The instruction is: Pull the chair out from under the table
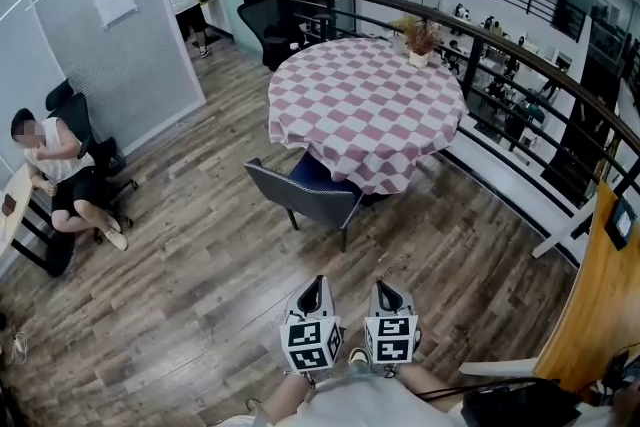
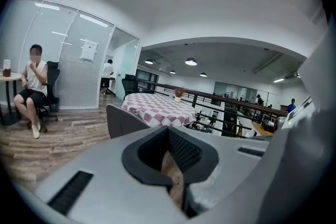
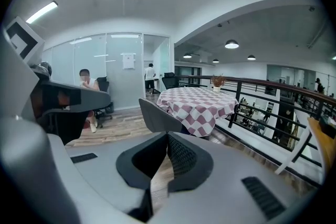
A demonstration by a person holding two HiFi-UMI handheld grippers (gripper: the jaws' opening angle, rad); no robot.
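Head view, left to right: a seated person (image 1: 60, 170) by the glass wall, then the chair (image 1: 305, 193), its back toward the camera and its seat tucked under the edge of the checked cloth on the round table (image 1: 365, 105), with a potted plant (image 1: 420, 40) at the table's far rim and a railing (image 1: 520, 65) curving behind.

Risks, as I judge them: the cloth hangs over the seat, so a hasty pull could drag it and tip the plant. Both pairs of jaws would also have to open before they can take the chair's back, or they will only knock it.

The left gripper (image 1: 314, 285) and right gripper (image 1: 388, 287) sit side by side, low and close to the person's body, well apart from the chair. Both point forward and slightly down at it. Each gripper view shows its jaws closed together with nothing between them.
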